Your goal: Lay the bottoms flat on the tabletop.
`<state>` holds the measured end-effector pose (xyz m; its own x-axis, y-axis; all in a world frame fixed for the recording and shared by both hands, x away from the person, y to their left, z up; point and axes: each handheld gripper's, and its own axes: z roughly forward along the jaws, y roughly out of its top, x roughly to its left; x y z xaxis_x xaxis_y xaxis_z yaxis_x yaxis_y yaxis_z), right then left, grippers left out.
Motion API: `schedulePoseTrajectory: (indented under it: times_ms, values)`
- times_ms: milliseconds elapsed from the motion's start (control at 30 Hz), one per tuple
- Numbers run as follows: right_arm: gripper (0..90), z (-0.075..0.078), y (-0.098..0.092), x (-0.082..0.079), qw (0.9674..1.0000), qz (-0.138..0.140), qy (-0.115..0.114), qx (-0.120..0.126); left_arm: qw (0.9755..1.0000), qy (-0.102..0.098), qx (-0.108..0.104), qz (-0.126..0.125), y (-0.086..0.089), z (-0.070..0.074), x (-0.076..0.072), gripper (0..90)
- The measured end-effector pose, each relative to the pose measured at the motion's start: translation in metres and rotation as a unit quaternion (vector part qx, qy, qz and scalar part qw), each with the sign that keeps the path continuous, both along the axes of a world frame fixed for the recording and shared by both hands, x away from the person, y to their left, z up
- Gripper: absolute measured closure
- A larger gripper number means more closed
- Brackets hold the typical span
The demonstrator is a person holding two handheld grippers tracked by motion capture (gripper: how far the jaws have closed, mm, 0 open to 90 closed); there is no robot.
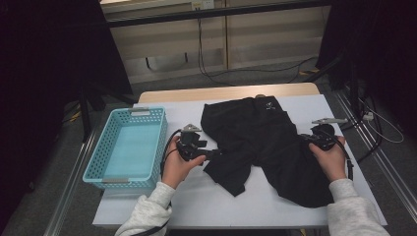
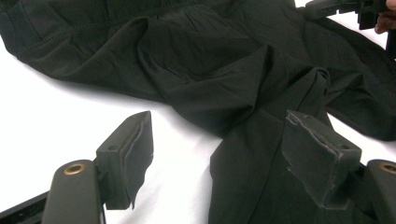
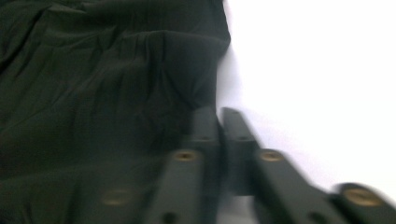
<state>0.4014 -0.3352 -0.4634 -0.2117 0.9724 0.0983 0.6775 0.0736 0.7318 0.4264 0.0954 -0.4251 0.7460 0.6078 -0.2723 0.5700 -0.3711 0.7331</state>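
Note:
A black garment (image 1: pixel 260 137) lies crumpled across the white tabletop (image 1: pixel 206 201). My left gripper (image 1: pixel 216 153) sits at its left edge. In the left gripper view it (image 2: pixel 219 126) is open, with the jaws wide apart; a fold of the garment (image 2: pixel 201 60) runs between them and under the right pad (image 2: pixel 317 158), and no pad presses on it. My right gripper (image 1: pixel 306 140) is at the garment's right edge. In the blurred right gripper view its jaws (image 3: pixel 219 112) stand almost together at the hem of the garment (image 3: pixel 93 93). Whether cloth is pinched between them I cannot tell.
A light blue perforated basket (image 1: pixel 93 167) stands at the table's left side with nothing in it. Bare white table shows in front of the garment. Cables (image 1: pixel 216 73) trail on the floor beyond the far edge, and dark curtains hang on both sides.

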Motion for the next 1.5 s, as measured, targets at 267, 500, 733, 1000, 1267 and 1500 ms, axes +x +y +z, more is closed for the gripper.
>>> schedulePoseTrajectory:
  times_ms: [267, 500, 733, 1000, 1267, 1500]
  values:
    - [53.0, 0.007, 0.002, -0.025, 0.9998, 0.013, 0.011, -0.014, 1.0, -0.001, 0.0, -0.002, 0.0, 0.001, 0.0, 25.4]
    - [53.7, 0.012, 0.0, -0.067, 0.9998, 0.012, 0.016, -0.002, 1.0, 0.0, 0.001, -0.009, -0.004, 0.001, 0.0, 25.1]
    - [64.4, 0.011, -0.008, -0.108, 0.9992, 0.016, 0.036, 0.001, 0.9999, -0.001, 0.004, -0.013, -0.009, 0.001, 0.002, 24.7]
    - [89.9, 0.009, -0.018, -0.116, 0.9997, 0.004, 0.025, -0.006, 0.9997, -0.002, 0.0, -0.023, -0.017, 0.002, 0.003, 24.7]
    - [61.5, 0.011, -0.01, -0.114, 0.9992, 0.009, 0.013, -0.036, 0.9998, -0.001, 0.003, -0.022, -0.018, 0.001, 0.004, 24.5]
    - [51.0, 0.027, 0.02, -0.117, 0.9985, 0.046, -0.018, -0.023, 0.9997, -0.003, 0.006, -0.022, -0.018, 0.001, 0.002, 24.2]
